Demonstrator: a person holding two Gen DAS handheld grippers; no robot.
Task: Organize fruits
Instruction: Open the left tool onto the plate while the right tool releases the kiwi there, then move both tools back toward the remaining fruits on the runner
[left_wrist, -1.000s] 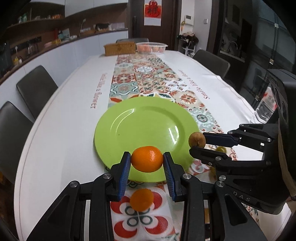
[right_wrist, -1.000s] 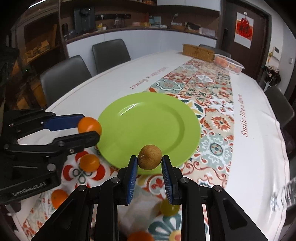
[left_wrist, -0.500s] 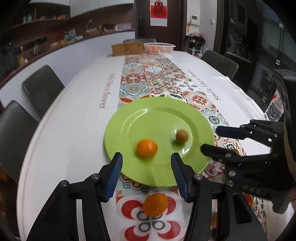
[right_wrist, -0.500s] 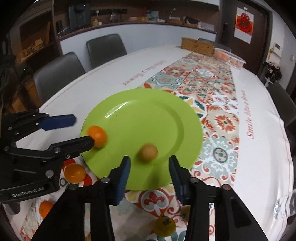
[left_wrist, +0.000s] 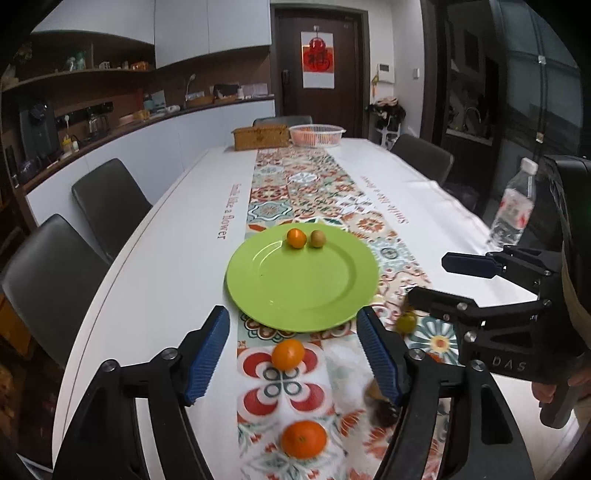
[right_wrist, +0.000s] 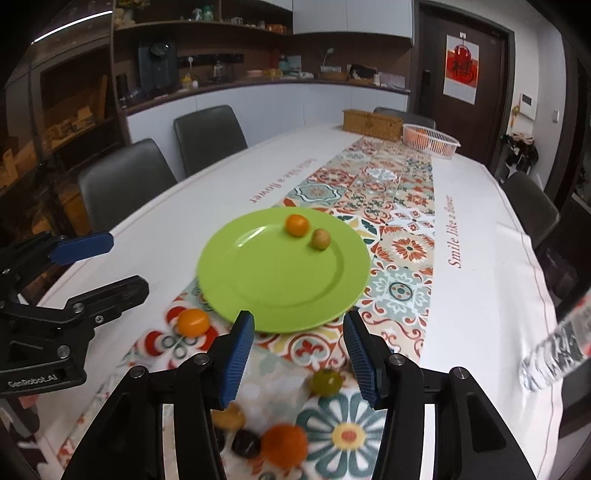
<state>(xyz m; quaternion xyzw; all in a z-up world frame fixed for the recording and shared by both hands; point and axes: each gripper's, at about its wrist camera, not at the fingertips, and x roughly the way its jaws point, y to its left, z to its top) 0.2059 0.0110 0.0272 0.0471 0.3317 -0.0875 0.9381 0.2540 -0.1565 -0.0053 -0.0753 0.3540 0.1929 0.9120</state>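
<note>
A green plate (left_wrist: 280, 288) (right_wrist: 258, 280) lies on the patterned table runner. On its far side sit a small orange (left_wrist: 296, 237) (right_wrist: 296, 225) and a brown round fruit (left_wrist: 317, 238) (right_wrist: 320, 239), side by side. My left gripper (left_wrist: 293, 354) is open and empty, pulled back over the runner near the plate's front edge. My right gripper (right_wrist: 298, 354) is open and empty, also short of the plate. Loose on the runner are two oranges (left_wrist: 288, 353) (left_wrist: 303, 439), a yellow-green fruit (left_wrist: 406, 323) (right_wrist: 325, 382) and dark fruits (right_wrist: 245, 443).
A water bottle (left_wrist: 513, 206) stands on the right of the white table. A wicker box (left_wrist: 260, 136) and a white basket (left_wrist: 316, 134) stand at the far end. Grey chairs (left_wrist: 110, 199) line the table's sides.
Both grippers let go of their fruits, the orange and the brown fruit, onto the plate. Both then drew back and rose, jaws wide open; the two fruits rolled to the plate's far side.
</note>
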